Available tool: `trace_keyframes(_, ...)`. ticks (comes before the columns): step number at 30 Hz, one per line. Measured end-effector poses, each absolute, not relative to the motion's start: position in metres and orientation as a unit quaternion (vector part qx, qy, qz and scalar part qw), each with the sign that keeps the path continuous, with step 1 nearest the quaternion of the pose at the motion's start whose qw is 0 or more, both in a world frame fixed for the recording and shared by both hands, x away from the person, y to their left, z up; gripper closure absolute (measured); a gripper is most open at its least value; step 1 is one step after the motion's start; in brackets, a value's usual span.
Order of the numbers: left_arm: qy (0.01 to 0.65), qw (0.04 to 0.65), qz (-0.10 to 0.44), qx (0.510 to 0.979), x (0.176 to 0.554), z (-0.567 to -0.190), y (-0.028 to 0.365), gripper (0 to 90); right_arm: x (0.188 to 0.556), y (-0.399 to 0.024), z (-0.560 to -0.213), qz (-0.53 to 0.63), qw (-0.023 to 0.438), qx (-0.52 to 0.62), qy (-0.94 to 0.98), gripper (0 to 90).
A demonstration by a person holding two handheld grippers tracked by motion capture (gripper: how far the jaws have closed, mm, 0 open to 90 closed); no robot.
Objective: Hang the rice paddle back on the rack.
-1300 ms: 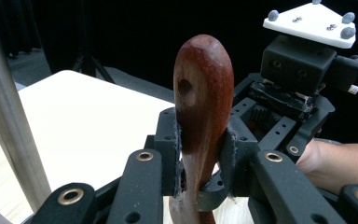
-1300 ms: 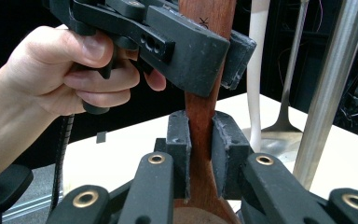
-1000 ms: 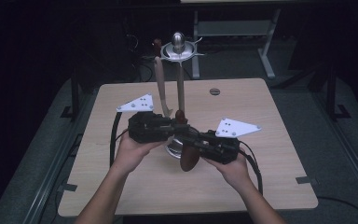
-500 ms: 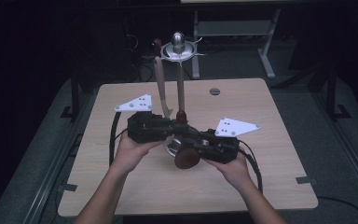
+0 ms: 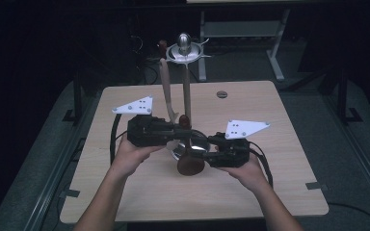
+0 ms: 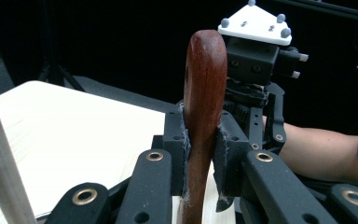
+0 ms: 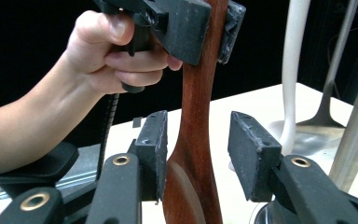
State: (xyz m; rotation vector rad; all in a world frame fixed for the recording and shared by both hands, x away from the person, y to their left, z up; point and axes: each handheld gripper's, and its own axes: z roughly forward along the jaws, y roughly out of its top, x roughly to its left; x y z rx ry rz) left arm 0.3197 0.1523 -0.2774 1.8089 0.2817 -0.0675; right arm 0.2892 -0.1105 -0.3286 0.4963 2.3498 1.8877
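My left fingers (image 6: pixel 200 161) clamp the wooden spoon's (image 5: pixel 189 153) handle over the table (image 5: pixel 279 192), and my right fingers (image 7: pixel 198 154) have just been opening, standing wide around it without pressing. With 1 grip left, it could swivel (bowl-heavy). Its long axis stands near upright, bowl down.

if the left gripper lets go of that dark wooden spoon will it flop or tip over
The dark wooden spoon looks rigid: clamped in the left gripper, it stands straight, so flopping seems unlikely. It would probably topple, being tall and narrow, and the right gripper has just been opening, pads off it. The polished wood may slide somewhat.
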Motion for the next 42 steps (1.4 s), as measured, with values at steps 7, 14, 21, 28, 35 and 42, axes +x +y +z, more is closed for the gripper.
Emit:
trace_keyframes(7,0.107,0.605,-0.032,0.788,0.324,-0.277,0.155,77.4,0.289,-0.119,-0.328,0.615,0.047,0.167,0.769,48.7)
trace_keyframes(14,0.107,0.606,-0.033,0.787,0.331,-0.274,0.159,77.4,0.29,-0.13,-0.329,0.589,0.074,0.196,0.781,34.7)
trace_keyframes(21,0.098,0.598,-0.032,0.795,0.337,-0.265,0.157,77.3,0.29,-0.143,-0.339,0.548,0.109,0.227,0.797,26.4)
trace_keyframes(28,0.092,0.591,-0.035,0.801,0.339,-0.255,0.152,77.3,0.287,-0.161,-0.36,0.531,0.125,0.264,0.795,24.3)
trace_keyframes(35,0.09,0.589,-0.035,0.803,0.343,-0.246,0.15,77.3,0.282,-0.177,-0.385,0.505,0.129,0.296,0.801,23.1)
trace_keyframes(42,0.087,0.584,-0.032,0.807,0.35,-0.234,0.15,77.3,0.281,-0.189,-0.399,0.486,0.134,0.321,0.802,20.2)
